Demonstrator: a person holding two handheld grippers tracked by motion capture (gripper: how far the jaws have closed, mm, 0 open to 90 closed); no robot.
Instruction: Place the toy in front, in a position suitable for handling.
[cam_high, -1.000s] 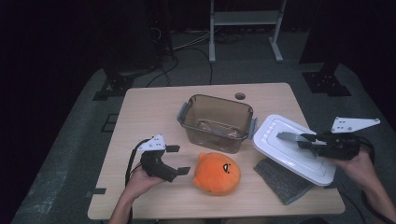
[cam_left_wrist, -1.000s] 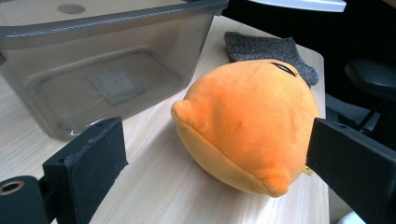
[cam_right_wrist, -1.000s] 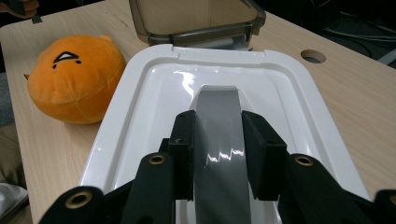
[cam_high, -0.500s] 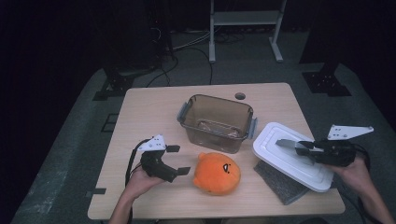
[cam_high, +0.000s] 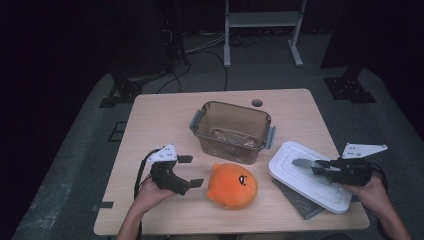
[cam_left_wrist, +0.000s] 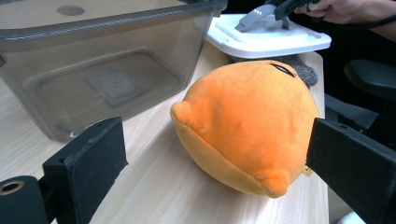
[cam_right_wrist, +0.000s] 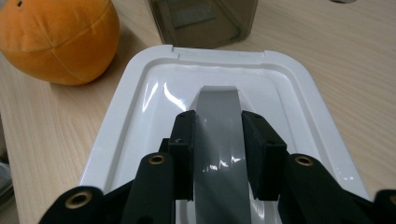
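Right gripper lower than before, carrying the white lid by its grey handle down onto the grey cloth, lid edge now nearer the table.

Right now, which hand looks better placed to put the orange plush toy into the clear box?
Left. The left claw is open beside the plush; the right claw grips the white lid's grey handle.

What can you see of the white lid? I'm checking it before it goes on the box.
The white lid is a glossy plastic rectangle with rounded corners, a raised rim and a grey handle strip along its middle. It lies flat near the table's right edge, partly on a grey cloth, beside the clear box. The right gripper has its jaws closed on either side of the handle.
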